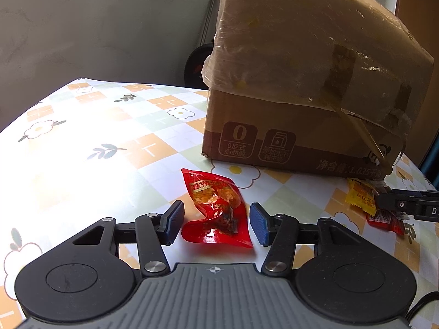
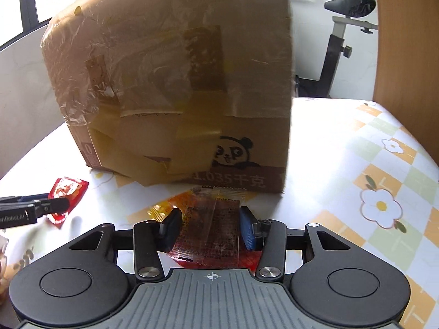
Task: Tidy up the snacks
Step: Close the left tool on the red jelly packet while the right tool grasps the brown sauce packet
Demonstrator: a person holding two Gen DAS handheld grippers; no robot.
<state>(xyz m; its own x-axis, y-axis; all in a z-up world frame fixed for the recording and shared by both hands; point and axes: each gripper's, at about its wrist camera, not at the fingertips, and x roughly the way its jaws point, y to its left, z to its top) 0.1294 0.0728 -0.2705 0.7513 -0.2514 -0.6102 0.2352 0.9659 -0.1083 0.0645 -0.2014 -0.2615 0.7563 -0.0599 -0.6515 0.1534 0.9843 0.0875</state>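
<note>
Two grippers work side by side: the right gripper [image 2: 210, 230] pinches a clear-backed snack packet [image 2: 212, 227] to lift it, the left gripper [image 1: 216, 223] brackets a red packet [image 1: 216, 211] without touching, both near the cardboard box [image 2: 175, 82].

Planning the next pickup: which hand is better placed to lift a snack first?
Probably the right. The right gripper has its fingers against the clear packet. The left gripper straddles the red packet, with gaps on both sides.

box [image 2: 170, 82] top cut off, pkt [image 2: 211, 233] print blurred
</note>
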